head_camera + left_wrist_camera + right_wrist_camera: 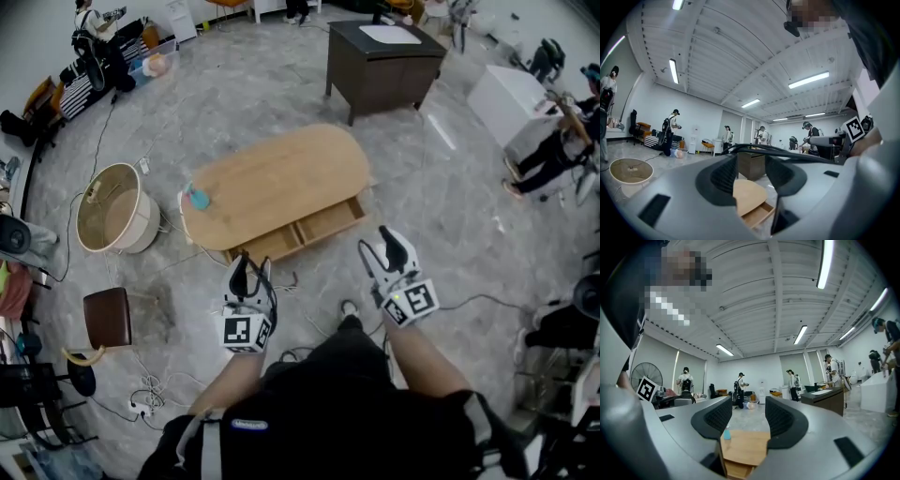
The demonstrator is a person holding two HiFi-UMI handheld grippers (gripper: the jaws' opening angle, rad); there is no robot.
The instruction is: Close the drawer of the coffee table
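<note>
An oval light-wood coffee table (281, 173) stands on the grey floor, its long shallow drawer (323, 223) pulled out on the side nearest me. My left gripper (246, 269) hovers just short of the drawer's left end, jaws apart and empty. My right gripper (380, 246) hangs off the drawer's right end, also open with nothing in it. Between the left gripper's jaws (749, 176) the tabletop (747, 194) and open drawer (757, 214) show. The right gripper (747, 420) frames the table (747, 446) and a small blue thing (726, 433) on it.
The small blue object (198, 198) sits at the table's left end. A round beige tub (112, 208) and a brown stool (106, 317) are to the left, with cables on the floor. A dark cabinet (380, 66) stands behind, a white box (511, 98) far right. People stand around the room's edges.
</note>
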